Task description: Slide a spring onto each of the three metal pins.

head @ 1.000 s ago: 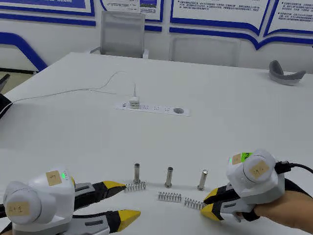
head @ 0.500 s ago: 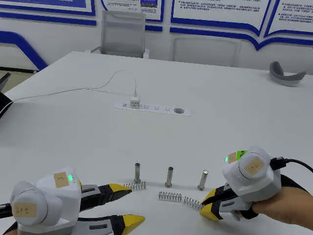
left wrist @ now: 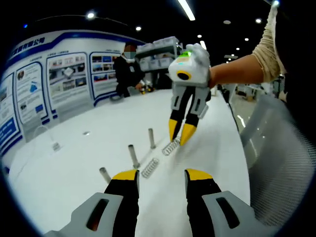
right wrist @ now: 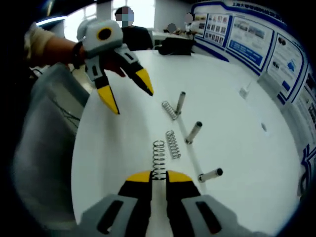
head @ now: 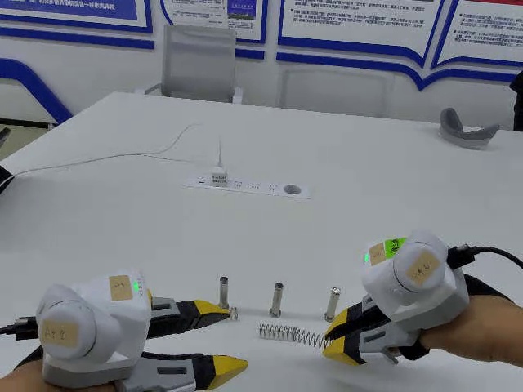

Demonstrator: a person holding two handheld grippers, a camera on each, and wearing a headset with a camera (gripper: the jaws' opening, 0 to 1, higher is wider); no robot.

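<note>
Three metal pins stand in a row near the table's front edge: left pin (head: 224,291), middle pin (head: 277,299), right pin (head: 332,303). My right gripper (head: 335,340) (right wrist: 158,176) is shut on the end of the right-hand spring (right wrist: 158,158) (head: 315,337), which points toward the pins. A second spring (head: 279,331) (right wrist: 173,143) lies in front of the middle pin. The third spring (right wrist: 169,109) lies by the left pin, half hidden in the head view behind my left gripper's upper finger. My left gripper (head: 225,336) (left wrist: 162,175) is open with nothing between its fingers.
A white power strip (head: 237,184) with a plug and a thin cable lies mid-table. A grey chair (head: 200,61) stands at the far edge, and a grey curved object (head: 467,129) lies at the back right. A person stands in the background of both gripper views.
My right gripper has moved left onto the right-hand spring and shut on its end. My left gripper has advanced toward the left pin and now covers part of the left spring.
</note>
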